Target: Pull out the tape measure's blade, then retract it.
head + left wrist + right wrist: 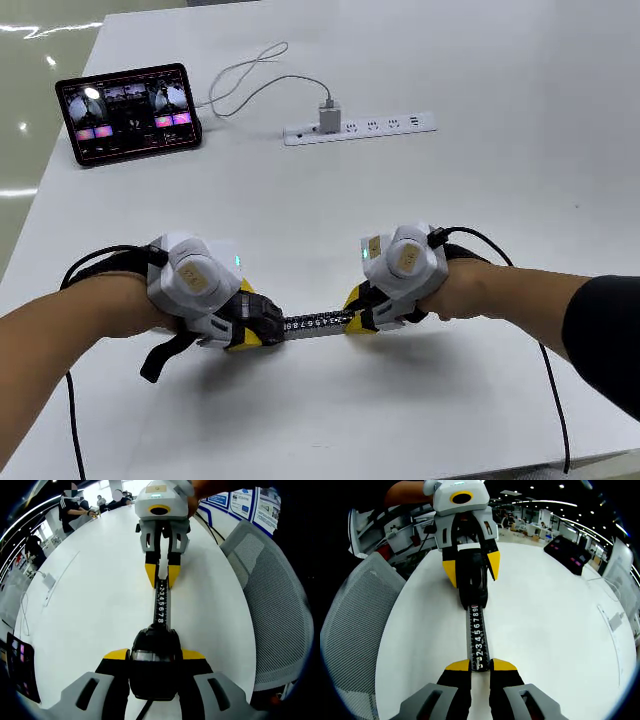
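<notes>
The black tape measure case (pixel 262 322) (pixel 155 661) (pixel 472 582) sits low over the white table near its front edge, with my left gripper (pixel 243 323) (pixel 155 655) shut on it. A short length of dark numbered blade (pixel 318 322) (pixel 161 605) (pixel 476 637) runs from the case to the right. My right gripper (pixel 354 314) (pixel 480 665) is shut on the blade's end. The two grippers face each other, a short span apart. Its yellow-tipped fingers (pixel 150 574) appear in the left gripper view, pinching the blade.
A tablet (pixel 130 111) stands at the table's back left. A white power strip (pixel 360 127) with a plugged charger and cable lies at the back middle. A grey mesh chair (pixel 270 610) stands beside the table. The table edge (pixel 330 470) runs just below the grippers.
</notes>
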The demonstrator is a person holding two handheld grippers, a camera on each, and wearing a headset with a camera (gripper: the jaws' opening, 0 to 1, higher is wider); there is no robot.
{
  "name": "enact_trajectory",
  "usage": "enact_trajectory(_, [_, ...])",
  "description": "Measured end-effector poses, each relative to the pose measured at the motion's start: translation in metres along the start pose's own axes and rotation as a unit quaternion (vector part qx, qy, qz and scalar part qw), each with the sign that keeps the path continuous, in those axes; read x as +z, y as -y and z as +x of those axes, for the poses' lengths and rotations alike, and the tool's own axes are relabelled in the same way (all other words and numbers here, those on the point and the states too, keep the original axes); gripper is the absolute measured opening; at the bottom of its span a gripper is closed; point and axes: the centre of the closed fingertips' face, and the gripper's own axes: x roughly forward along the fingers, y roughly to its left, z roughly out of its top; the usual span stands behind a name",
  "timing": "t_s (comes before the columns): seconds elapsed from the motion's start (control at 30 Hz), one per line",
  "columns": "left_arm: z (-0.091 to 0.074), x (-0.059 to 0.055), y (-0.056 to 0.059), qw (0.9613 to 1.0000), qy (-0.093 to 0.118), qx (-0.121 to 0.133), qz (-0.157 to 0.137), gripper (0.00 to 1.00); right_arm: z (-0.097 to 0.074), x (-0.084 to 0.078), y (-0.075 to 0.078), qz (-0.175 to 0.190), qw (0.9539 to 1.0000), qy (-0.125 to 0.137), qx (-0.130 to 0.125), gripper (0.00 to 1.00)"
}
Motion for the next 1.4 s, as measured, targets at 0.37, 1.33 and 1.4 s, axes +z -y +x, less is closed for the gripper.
enact_trajectory(0.37, [0.000, -0.001, -0.002, 1.0000, -0.001, -0.001, 0.000, 0.31, -0.003, -0.003, 0.000, 0.001, 1.0000, 0.005, 0.005, 0.09])
enact_trajectory(1.33, [0.001, 0.000, 0.000, 1.0000, 0.005, -0.008, -0.001, 0.32, -0.015, -0.020, 0.001, 0.020, 0.9997, 0.013, 0.003, 0.09])
enact_trajectory(1.4, [0.001, 0.000, 0.000, 1.0000, 0.005, -0.008, -0.001, 0.32, -0.016, -0.021, 0.001, 0.021, 0.9997, 0.013, 0.002, 0.09])
